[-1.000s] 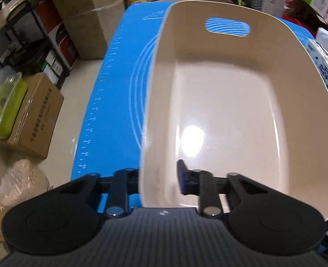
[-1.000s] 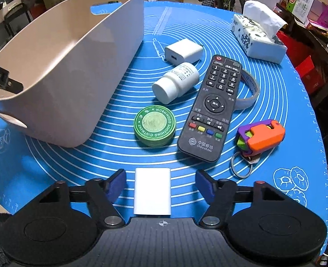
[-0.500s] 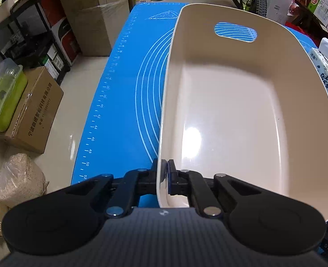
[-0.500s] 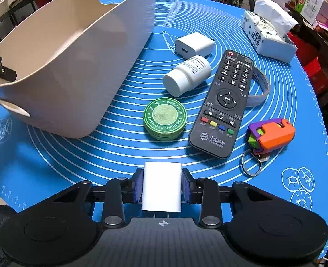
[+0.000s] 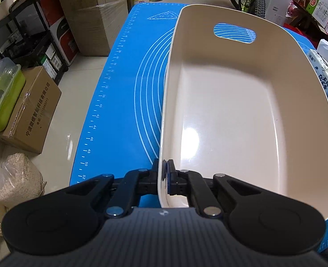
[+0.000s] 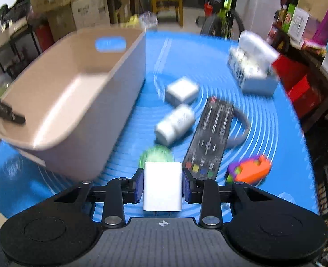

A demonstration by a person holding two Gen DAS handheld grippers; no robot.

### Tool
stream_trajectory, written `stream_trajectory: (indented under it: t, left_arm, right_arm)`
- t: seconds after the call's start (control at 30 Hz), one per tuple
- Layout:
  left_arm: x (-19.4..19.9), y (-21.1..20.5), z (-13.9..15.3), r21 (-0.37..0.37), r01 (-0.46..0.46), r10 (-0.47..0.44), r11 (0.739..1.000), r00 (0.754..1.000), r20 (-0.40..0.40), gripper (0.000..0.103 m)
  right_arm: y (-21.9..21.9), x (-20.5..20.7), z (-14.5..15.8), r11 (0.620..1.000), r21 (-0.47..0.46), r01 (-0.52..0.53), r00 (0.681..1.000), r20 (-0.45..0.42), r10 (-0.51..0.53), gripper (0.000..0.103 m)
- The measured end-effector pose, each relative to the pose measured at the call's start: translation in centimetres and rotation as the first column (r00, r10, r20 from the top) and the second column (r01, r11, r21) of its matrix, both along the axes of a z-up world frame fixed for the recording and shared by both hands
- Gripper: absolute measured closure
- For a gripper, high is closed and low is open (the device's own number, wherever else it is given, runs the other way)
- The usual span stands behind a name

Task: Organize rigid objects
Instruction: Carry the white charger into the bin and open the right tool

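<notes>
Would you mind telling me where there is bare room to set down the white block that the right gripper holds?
The beige plastic bin holds nothing, so its floor is free. The blue mat strip left of the bin is bare too. It is crowded right of the bin, around the white pill bottle and the black remote.

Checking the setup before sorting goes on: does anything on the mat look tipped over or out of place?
The white bottle lies on its side beside the remote. Nothing looks spilled or broken, though the view is blurred.
</notes>
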State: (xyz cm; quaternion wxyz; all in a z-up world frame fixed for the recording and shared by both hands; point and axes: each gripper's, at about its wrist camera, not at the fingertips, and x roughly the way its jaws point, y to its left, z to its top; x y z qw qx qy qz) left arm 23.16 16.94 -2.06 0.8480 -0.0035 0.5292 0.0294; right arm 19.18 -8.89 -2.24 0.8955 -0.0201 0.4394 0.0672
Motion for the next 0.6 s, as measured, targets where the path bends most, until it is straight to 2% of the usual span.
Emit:
stream_trajectory:
  t: [0.17,0.33,0.5,0.6]
  left_arm:
    - [0.1,0.0,0.0,0.000,0.000,0.000,1.000,1.000,0.000,0.096]
    - [0.0,-0.1,0.0,0.002,-0.001,0.001,1.000,1.000,0.002,0.096]
    - [0.1,-0.1,0.0,0.006,0.000,0.000,1.000,1.000,0.001,0.096]
    - [0.1,-0.1,0.0,0.007,0.000,0.000,1.000,1.000,0.001,0.096]
  right_arm:
    - [0.1,1.4,4.2,1.000,0.022,0.012,0.991,0.135,-0.015,0.061]
    - [1.6,3.2,7.8,0.999,0.036,-0.032,0.971,0.239,0.022,0.060]
    - [5.0,5.6,8.8,0.992,0.015,-0.124,0.953,0.281,0.115,0.060]
    - [7.8,7.1,8.4,0.983,-0.001,-0.184,0.945,0.274,0.177,0.060]
